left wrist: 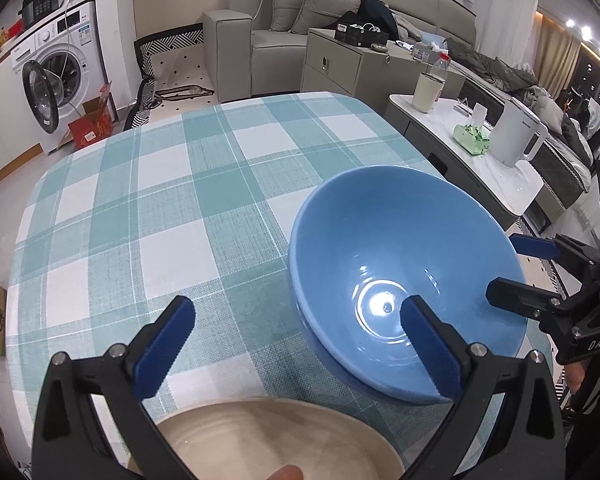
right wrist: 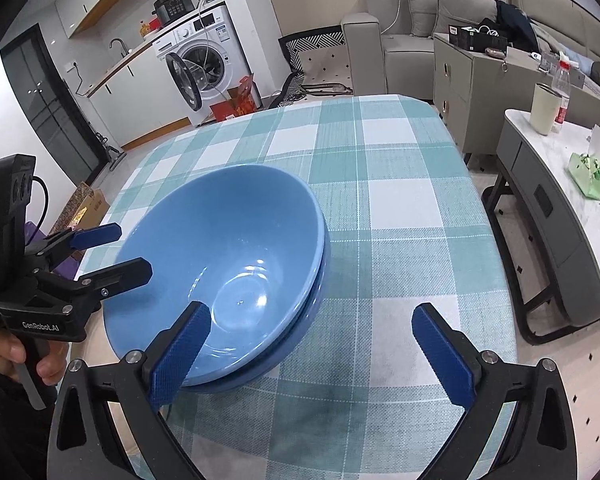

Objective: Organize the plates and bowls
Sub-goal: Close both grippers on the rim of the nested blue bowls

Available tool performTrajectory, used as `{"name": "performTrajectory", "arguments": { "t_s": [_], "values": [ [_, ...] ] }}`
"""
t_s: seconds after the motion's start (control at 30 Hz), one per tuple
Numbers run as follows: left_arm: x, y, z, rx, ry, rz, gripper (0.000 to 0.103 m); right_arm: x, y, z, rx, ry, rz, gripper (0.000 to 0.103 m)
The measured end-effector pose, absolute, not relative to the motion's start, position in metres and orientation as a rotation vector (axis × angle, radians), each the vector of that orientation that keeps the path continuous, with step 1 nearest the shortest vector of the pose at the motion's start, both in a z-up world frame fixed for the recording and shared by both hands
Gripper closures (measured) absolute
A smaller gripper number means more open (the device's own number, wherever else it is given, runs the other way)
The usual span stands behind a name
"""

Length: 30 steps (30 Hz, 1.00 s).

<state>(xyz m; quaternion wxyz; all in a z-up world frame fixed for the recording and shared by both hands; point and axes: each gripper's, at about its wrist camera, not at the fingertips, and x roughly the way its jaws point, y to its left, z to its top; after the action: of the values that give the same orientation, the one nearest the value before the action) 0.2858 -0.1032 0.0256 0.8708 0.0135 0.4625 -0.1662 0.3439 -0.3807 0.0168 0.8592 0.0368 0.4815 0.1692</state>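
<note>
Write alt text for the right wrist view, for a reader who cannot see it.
A blue bowl sits nested in a second blue bowl on a table with a teal checked cloth. The right gripper is open, one finger over the top bowl's near rim. The left gripper, also open, reaches in from the left.

Both wrist views close above table (left wrist: pixel 140 200), facing sofa (right wrist: pixel 420 20); share blue bowl (left wrist: pixel 380 240).
</note>
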Motion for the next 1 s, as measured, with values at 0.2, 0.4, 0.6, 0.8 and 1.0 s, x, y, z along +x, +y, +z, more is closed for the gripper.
{"name": "performTrajectory", "arguments": {
  "t_s": [0.2, 0.4, 0.6, 0.8, 1.0],
  "values": [
    [0.286, -0.102, 0.023, 0.006, 0.972, -0.358, 0.000, 0.343, -0.378, 0.010, 0.098, 1.026, 0.375, 0.001],
    [0.286, -0.104, 0.020, -0.012, 0.971, -0.377, 0.000, 0.345, -0.376, 0.003, 0.142, 1.045, 0.400, 0.001],
    [0.286, -0.108, 0.016, -0.033, 0.982, -0.408, 0.002, 0.347, -0.377, -0.002, 0.194, 1.062, 0.426, 0.002],
    [0.287, -0.110, 0.017, -0.047, 0.988, -0.439, 0.009, 0.348, -0.374, -0.002, 0.202, 1.070, 0.457, 0.009],
    [0.287, -0.114, 0.017, -0.046, 0.988, -0.457, 0.030, 0.349, -0.372, -0.002, 0.205, 1.073, 0.474, 0.016]
  ]
}}
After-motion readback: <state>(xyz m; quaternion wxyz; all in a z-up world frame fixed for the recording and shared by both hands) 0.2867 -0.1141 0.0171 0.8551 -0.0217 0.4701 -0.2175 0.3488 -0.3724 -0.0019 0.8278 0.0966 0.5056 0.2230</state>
